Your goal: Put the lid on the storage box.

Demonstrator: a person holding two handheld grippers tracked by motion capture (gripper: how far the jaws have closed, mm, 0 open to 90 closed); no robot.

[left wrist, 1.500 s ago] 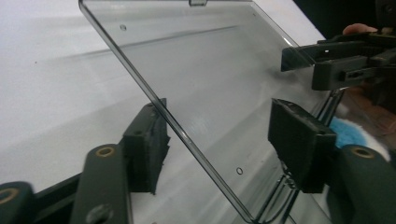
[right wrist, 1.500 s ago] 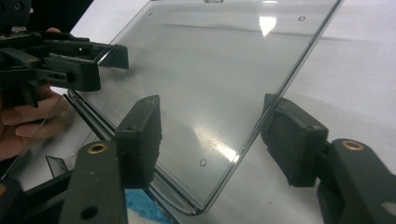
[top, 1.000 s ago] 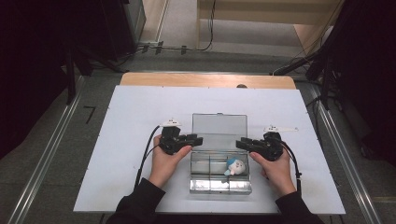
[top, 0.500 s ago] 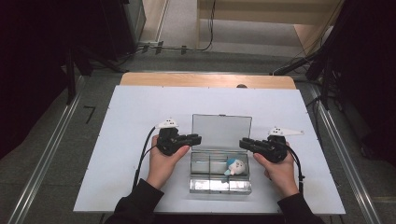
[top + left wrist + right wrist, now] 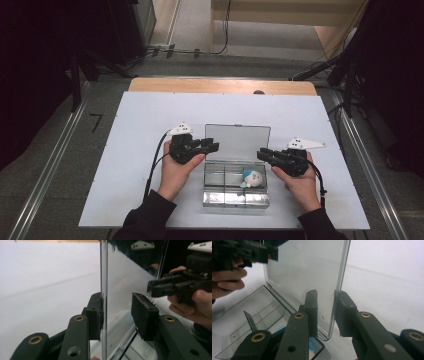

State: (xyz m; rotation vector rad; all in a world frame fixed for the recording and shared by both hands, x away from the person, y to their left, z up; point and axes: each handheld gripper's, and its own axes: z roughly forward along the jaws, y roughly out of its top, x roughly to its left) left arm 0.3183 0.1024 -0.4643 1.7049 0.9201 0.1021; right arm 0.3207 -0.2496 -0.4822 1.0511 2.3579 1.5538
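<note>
A clear plastic box (image 5: 235, 199) sits at the table's near middle, its lid (image 5: 237, 136) standing upright. A small blue and white toy (image 5: 251, 177) lies in the box's right compartment. My left gripper (image 5: 214, 146) is at the lid's left edge. In the left gripper view the lid (image 5: 117, 277) runs between the jaws of my left gripper (image 5: 116, 312). One pad touches it and the other stands off; these jaws have just been opening. My right gripper (image 5: 261, 154) is at the lid's right edge. There the lid (image 5: 307, 270) sits between the jaws of my right gripper (image 5: 325, 307), which have just been closing, with a gap at the inner pad.
The white table top (image 5: 125, 150) stretches wide on both sides of the box, with a wooden edge (image 5: 220, 86) at the back. Metal rails (image 5: 50, 170) run along the floor to left and right. Each gripper trails a black cable (image 5: 152, 165) toward the person.
The right gripper has edged slightly to the right along the lid's edge. The left hand, the lid and the toy stay where they were.
</note>
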